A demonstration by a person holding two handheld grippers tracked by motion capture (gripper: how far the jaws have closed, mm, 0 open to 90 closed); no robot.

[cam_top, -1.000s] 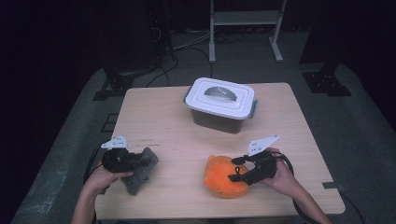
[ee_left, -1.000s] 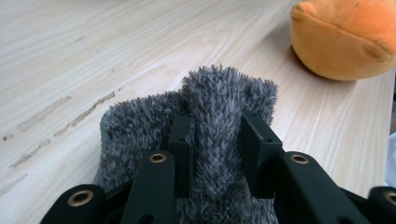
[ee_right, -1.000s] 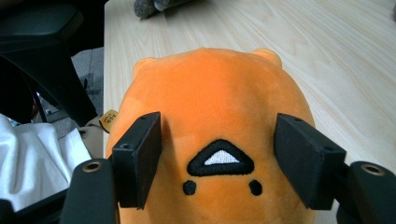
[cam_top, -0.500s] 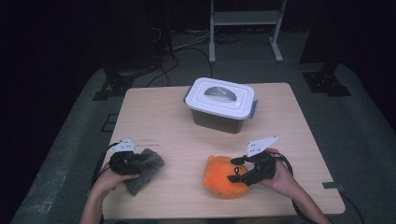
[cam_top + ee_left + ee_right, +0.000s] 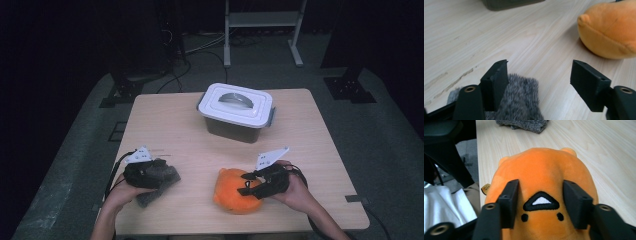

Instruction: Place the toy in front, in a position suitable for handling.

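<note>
We see a table (image 5: 190, 135) with a white box (image 5: 236, 111) near its far side, its lid on. Close to the near edge lie two soft things, well apart: a grey furry toy (image 5: 159, 181) on the left and an orange toy (image 5: 236, 192) on the right.

The left hand-held gripper (image 5: 156, 172) is over the grey furry toy. In the left gripper view its jaws stand wide apart and have just been opening. The grey furry toy (image 5: 520, 100) lies flat on the table (image 5: 499, 35) under the left jaw and in part of the gap. The right jaw is out over bare wood. The pads do not press on the fur, so the left hand-held gripper (image 5: 540, 75) holds nothing. Farther off in that view sits the orange toy (image 5: 610, 30), and the dark bottom of the box (image 5: 509, 3) peeks in at the top.

The right hand-held gripper (image 5: 248, 182) lies on the orange toy. In the right gripper view its jaws have just been closing, and both pads sit on the orange toy (image 5: 544, 175), one on each side of a small black and white triangle sewn on it. The right hand-held gripper (image 5: 540, 197) is gripping the orange toy, which rests on the table (image 5: 599, 152). The grey furry toy (image 5: 524, 125) shows at the top edge
</note>
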